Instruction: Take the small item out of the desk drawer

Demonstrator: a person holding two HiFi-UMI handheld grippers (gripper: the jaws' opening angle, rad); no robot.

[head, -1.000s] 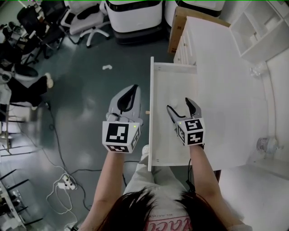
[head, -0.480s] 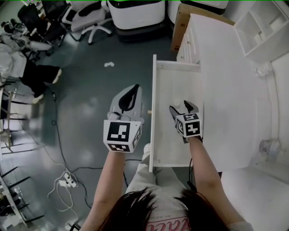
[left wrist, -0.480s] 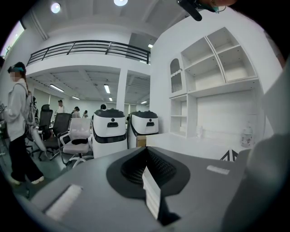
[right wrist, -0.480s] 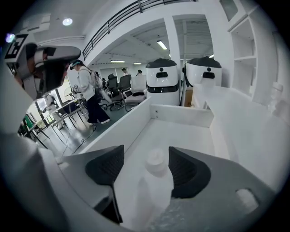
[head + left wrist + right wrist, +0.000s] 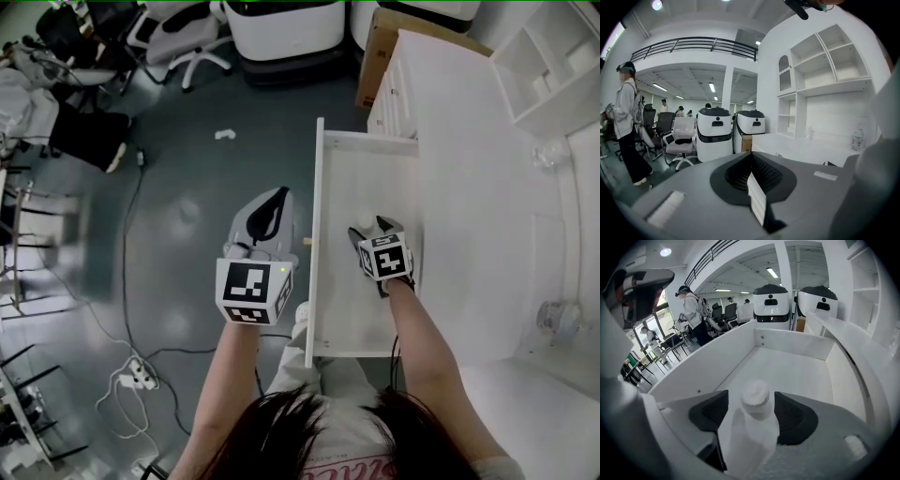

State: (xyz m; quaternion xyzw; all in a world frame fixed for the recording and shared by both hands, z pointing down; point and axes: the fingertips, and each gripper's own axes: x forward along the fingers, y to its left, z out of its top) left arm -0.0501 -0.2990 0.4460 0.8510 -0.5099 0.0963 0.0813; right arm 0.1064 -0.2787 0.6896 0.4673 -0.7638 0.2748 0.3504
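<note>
Closing on a bottle (image 5: 753, 425), right gripper (image 5: 370, 228) sits in the drawer (image 5: 366, 164).

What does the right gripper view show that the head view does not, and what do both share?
Only the right gripper view: the small white bottle, cap and body, between the dark pads of the right claw, which have just been closing; whether they press it is unclear. Only the head view: the left claw, shut, outside the drawer over the grey floor, and the white desk top. Both: the open white drawer with the right claw inside it, the bottle at its tips.
</note>
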